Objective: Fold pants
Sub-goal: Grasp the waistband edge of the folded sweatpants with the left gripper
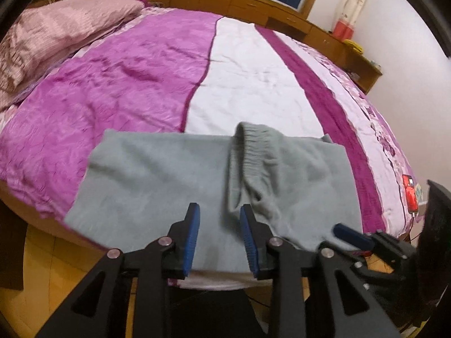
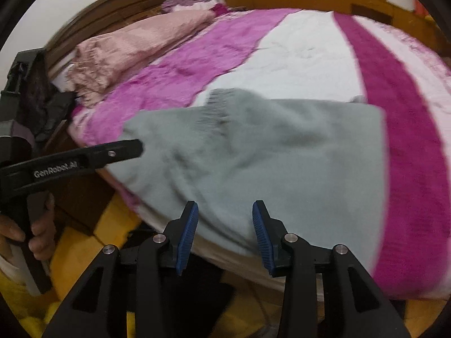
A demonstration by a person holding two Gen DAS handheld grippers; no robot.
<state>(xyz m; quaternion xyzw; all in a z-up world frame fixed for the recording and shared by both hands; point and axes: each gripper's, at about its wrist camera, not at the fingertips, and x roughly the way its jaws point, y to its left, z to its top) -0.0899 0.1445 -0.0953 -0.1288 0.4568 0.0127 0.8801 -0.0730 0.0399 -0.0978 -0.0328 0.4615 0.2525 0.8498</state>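
Observation:
Grey-green fleece pants [image 1: 157, 186] lie folded on the near edge of the bed, with a ribbed cuff [image 1: 253, 146] turned up on top at the right. They also show in the right wrist view [image 2: 267, 163]. My left gripper [image 1: 220, 211] is open and empty, its blue pads just above the pants' near edge. My right gripper [image 2: 224, 208] is open and empty over the pants' near edge. The right gripper also shows in the left wrist view [image 1: 352, 236], and the left gripper in the right wrist view [image 2: 124, 149].
The bed [image 1: 135, 84] has a purple and white cover. A pink pillow [image 1: 56, 36] lies at the far left. A red phone [image 1: 410, 193] lies at the bed's right edge. A wooden shelf [image 1: 282, 14] runs behind. Yellow floor [image 1: 56, 267] lies below.

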